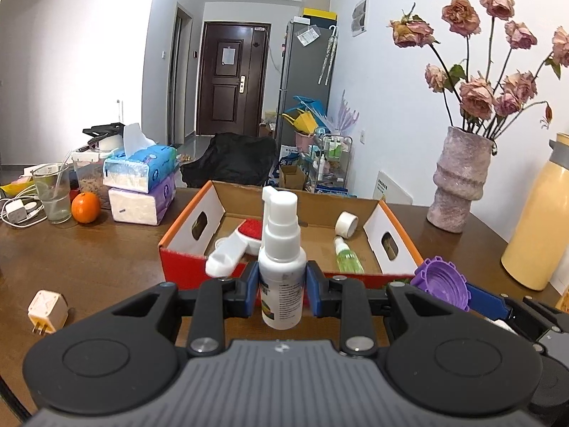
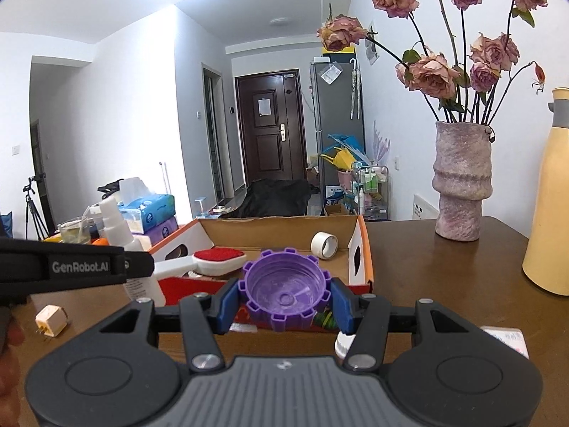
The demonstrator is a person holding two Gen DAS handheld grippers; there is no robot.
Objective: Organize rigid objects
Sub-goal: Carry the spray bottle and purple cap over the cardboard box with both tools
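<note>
My left gripper (image 1: 282, 288) is shut on a white spray bottle (image 1: 282, 263) and holds it upright just in front of an open cardboard box with orange-red sides (image 1: 185, 267). My right gripper (image 2: 284, 300) is shut on a purple toothed cap (image 2: 284, 290), hollow side facing the camera, also before the box (image 2: 368, 270); the cap shows at the right in the left wrist view (image 1: 442, 283). In the box lie a white brush with a red pad (image 1: 245, 236), a roll of white tape (image 1: 346, 224) and a small green bottle (image 1: 346, 258).
On the wooden table (image 1: 106, 256): a white plug adapter (image 1: 48, 307), an orange (image 1: 85, 207), a glass (image 1: 53, 192), stacked tissue packs (image 1: 142, 185), a pink vase of dried roses (image 1: 460, 181), a yellow flask (image 1: 540, 220). A small white item (image 2: 343, 343) lies under the right gripper.
</note>
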